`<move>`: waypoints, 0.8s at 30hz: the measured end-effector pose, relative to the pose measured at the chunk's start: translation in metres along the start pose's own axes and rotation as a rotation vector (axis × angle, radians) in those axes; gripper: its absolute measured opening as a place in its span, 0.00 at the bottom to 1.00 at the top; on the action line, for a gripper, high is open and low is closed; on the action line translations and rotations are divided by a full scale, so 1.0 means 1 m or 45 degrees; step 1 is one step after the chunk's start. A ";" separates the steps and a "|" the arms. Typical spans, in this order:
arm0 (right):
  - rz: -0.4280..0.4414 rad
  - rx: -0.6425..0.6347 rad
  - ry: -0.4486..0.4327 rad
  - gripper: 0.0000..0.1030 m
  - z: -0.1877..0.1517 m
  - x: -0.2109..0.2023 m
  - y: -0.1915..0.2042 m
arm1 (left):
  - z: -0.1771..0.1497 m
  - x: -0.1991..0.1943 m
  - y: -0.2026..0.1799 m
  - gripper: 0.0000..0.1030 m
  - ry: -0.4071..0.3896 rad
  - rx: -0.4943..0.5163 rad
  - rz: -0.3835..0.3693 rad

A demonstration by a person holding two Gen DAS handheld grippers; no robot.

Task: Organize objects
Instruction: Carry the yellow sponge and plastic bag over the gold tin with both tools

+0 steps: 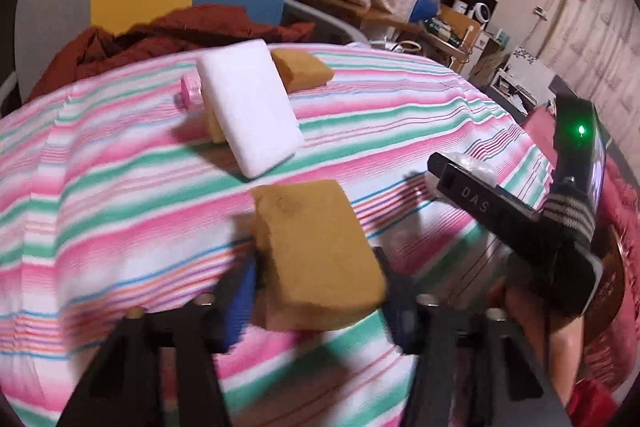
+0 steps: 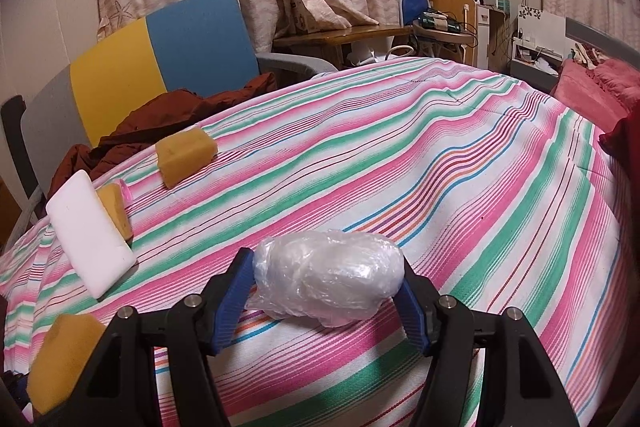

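My left gripper [image 1: 316,263] is shut on a tan sponge [image 1: 316,239], its blue pads against the sponge's two sides; the same sponge shows at the lower left of the right wrist view [image 2: 60,359]. My right gripper [image 2: 326,267] is shut on a clear plastic-wrapped bundle [image 2: 328,279] just over the striped bedspread [image 2: 440,187]. In the left wrist view the right gripper [image 1: 460,179] reaches in from the right. Farther off, a white foam block [image 1: 250,107] leans on a second tan sponge [image 1: 216,131], with a pink object [image 1: 190,93] beside it and a third tan sponge [image 1: 302,69] behind.
A chair with a yellow and blue back [image 2: 160,47] stands behind the bed, a rust-brown garment [image 2: 160,115] heaped on it. Curtains, a wooden desk [image 2: 340,35] and cluttered shelves line the far wall. A red blanket [image 2: 600,87] lies at the right edge.
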State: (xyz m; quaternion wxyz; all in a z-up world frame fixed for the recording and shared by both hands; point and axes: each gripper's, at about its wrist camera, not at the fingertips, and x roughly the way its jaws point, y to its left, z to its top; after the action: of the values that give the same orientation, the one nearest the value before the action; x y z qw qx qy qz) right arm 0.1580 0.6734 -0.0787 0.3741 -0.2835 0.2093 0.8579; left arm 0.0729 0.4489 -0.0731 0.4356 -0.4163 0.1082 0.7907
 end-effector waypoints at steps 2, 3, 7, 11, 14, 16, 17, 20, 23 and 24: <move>-0.007 -0.009 -0.004 0.65 -0.001 0.000 0.002 | -0.005 -0.003 0.002 0.48 -0.033 0.072 -0.018; -0.010 -0.015 -0.005 0.65 -0.001 0.000 0.002 | -0.007 -0.006 0.002 0.47 -0.052 0.101 -0.017; -0.029 -0.041 -0.024 0.65 -0.001 -0.003 0.005 | -0.021 -0.022 0.006 0.46 -0.133 0.153 0.037; -0.033 -0.094 -0.091 0.65 -0.002 -0.013 0.013 | -0.038 -0.040 0.019 0.46 -0.193 0.149 0.058; -0.037 -0.175 -0.137 0.65 -0.003 -0.020 0.026 | -0.051 -0.054 0.030 0.46 -0.223 0.141 0.071; -0.038 -0.232 -0.149 0.65 -0.005 -0.023 0.035 | -0.060 -0.063 0.037 0.46 -0.229 0.135 0.070; -0.039 -0.266 -0.153 0.65 -0.006 -0.024 0.040 | -0.063 -0.067 0.040 0.46 -0.233 0.136 0.074; -0.031 -0.349 -0.172 0.65 -0.012 -0.031 0.053 | -0.073 -0.081 0.047 0.46 -0.258 0.143 0.090; -0.014 -0.442 -0.162 0.65 -0.018 -0.036 0.068 | -0.081 -0.094 0.053 0.46 -0.276 0.148 0.097; -0.007 -0.469 -0.156 0.65 -0.020 -0.037 0.072 | -0.084 -0.099 0.055 0.46 -0.284 0.149 0.099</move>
State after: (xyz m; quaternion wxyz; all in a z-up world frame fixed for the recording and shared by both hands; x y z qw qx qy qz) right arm 0.1305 0.5972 -0.0589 0.3302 -0.2949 0.0249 0.8963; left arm 0.1042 0.3117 -0.0621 0.4374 -0.2950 0.1211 0.8408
